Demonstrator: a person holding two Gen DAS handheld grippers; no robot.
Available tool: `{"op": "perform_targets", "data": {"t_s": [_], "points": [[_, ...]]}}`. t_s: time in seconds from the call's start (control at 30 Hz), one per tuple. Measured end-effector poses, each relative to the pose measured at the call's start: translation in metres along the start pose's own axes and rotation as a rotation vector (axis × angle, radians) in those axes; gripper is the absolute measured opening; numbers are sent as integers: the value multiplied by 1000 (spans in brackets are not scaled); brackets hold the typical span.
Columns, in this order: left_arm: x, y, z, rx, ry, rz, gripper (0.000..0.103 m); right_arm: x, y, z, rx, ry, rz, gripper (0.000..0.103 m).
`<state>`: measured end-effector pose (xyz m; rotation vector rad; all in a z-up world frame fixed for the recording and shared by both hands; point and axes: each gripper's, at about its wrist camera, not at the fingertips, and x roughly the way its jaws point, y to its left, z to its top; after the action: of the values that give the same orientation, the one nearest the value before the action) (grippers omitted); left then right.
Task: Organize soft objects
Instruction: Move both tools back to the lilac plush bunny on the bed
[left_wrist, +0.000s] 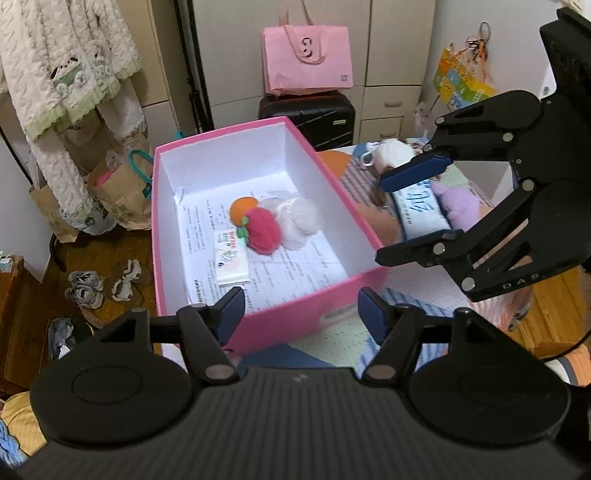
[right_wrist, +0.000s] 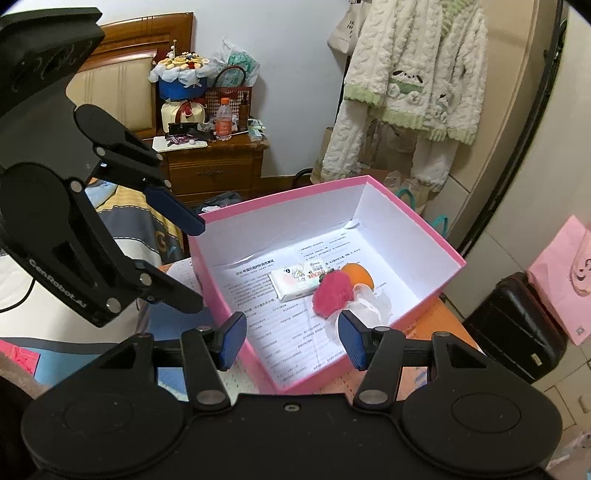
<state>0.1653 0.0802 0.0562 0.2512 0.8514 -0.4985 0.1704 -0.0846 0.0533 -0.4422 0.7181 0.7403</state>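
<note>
Two grippers, left (left_wrist: 301, 312) and right (right_wrist: 291, 338), hovering above pink box (left_wrist: 255, 317), jaws apart, holding nothing. Inside box: red plush (left_wrist: 262, 232), orange ball (left_wrist: 242, 208), white fluff (left_wrist: 299, 221), tissue pack (left_wrist: 231, 264).

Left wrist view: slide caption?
Both grippers open over pink box holding red, orange, white plushes.

The right gripper (right_wrist: 292, 339) hangs over the near rim of an open pink box (right_wrist: 236, 216), its blue pads apart with nothing between them. Inside, on printed sheets, a tissue pack (right_wrist: 295, 282) lies left of a red plush (right_wrist: 332, 297), an orange plush (right_wrist: 357, 275) and a white plush (right_wrist: 371, 304) bunched together. The left gripper (right_wrist: 192, 262) stands at the left, near the box's left wall, its jaws apart and empty.
</note>
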Motion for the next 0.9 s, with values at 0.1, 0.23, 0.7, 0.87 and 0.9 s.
{"op": "perform_targets", "data": {"t_s": [0.1,0.23,0.7,0.87,0.9], "points": [[-10,-14,-6,30,-9,2,71,-13,6,-8,-5,-12,-13,63],[-20,-35,-12,70,-18,5,75,-30,15,-20,-11,-25,-28,64],[-31,-104,-26,184,-29,-53,86,-88,37,-77,-23,-58,-107,72],[-22,-123,-25,192,-34,-106,91,-113,27,-118,81,-151,-84,76],[-19,-127,-24,191,-31,-119,91,-117,23,-128,114,-172,-84,76]]}}
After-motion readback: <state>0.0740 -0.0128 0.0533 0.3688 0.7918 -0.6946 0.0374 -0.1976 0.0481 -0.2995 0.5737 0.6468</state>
